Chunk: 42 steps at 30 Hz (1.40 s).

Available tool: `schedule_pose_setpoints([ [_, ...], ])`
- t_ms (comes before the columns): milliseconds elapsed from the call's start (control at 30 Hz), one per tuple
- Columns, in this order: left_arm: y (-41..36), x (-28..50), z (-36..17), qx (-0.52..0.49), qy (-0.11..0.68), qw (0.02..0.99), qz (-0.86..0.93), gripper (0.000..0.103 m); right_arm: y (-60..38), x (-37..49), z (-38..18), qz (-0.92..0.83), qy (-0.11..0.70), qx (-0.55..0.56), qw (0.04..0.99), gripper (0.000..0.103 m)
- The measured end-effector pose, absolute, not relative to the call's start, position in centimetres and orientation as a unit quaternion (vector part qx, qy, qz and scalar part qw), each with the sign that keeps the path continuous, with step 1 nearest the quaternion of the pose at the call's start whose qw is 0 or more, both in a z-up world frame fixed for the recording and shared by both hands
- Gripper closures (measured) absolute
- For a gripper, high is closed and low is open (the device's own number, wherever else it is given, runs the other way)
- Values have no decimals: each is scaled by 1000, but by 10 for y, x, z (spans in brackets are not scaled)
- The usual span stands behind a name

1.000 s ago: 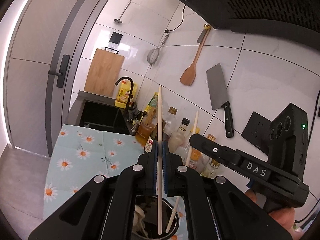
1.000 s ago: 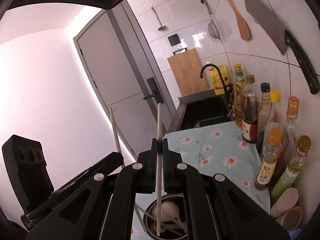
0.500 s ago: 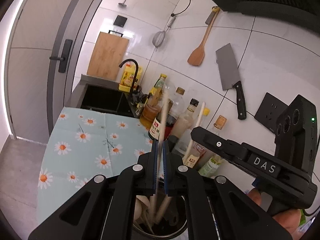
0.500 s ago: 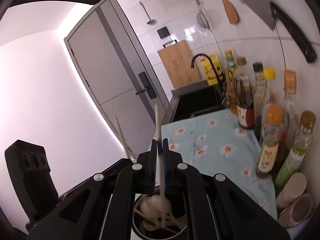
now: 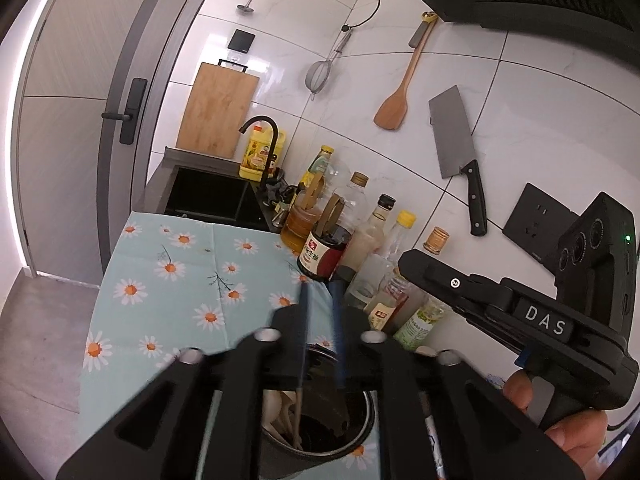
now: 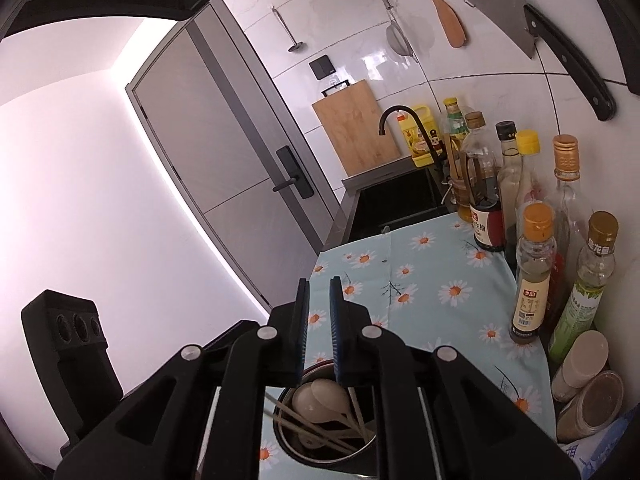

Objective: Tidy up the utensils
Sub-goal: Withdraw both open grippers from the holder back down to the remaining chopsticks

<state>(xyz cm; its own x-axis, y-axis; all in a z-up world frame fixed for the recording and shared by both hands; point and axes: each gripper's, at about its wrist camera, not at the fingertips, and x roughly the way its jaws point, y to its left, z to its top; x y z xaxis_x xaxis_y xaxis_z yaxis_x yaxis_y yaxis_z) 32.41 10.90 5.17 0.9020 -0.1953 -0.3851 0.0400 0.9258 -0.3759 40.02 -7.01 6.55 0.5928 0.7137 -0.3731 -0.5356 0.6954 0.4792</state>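
A round metal utensil holder point(image 5: 370, 412) stands on the daisy-print cloth, right under both grippers. In the right wrist view the holder point(image 6: 282, 440) contains white spoons point(image 6: 320, 394) and several pale chopsticks point(image 6: 304, 420). My left gripper point(image 5: 320, 286) hangs over the holder, its jaws opening, with nothing between the blue pads. A chopstick point(image 5: 298, 420) leans inside the cup below it. My right gripper point(image 6: 319, 280) is also above the holder, jaws opening and empty. A hand grips the right gripper's body point(image 5: 520, 312) at the right of the left wrist view.
Sauce and oil bottles point(image 6: 532, 272) line the tiled wall at the right. The daisy cloth point(image 5: 168, 280) covers the counter up to a black sink point(image 5: 212, 196) with a black faucet. A cleaver point(image 5: 456, 136), a wooden spatula and a cutting board point(image 5: 218, 116) are on the wall.
Each gripper held an upright chopstick a second ago. Both chopsticks have slid down into the holder, and both pairs of jaws have parted.
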Motion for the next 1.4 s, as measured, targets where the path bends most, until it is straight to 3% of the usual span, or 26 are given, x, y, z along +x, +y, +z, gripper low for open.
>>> schedule_pose_setpoints([
  [800,111,246,70,-166,242,952,-84,87,-124,336,72,323,306,157,882,78],
  [933,112,232,63,-166,260,947,-84,87,-133,323,59,310,330,154,878,65],
  [1233,112,210,41,-169,304,932,-105,87,-145,299,22,278,413,165,851,64],
  [1300,111,206,34,-168,316,927,-108,87,-145,295,13,271,434,170,842,57],
  [1400,111,201,20,-164,336,921,-112,87,-148,292,-1,258,464,180,828,56],
])
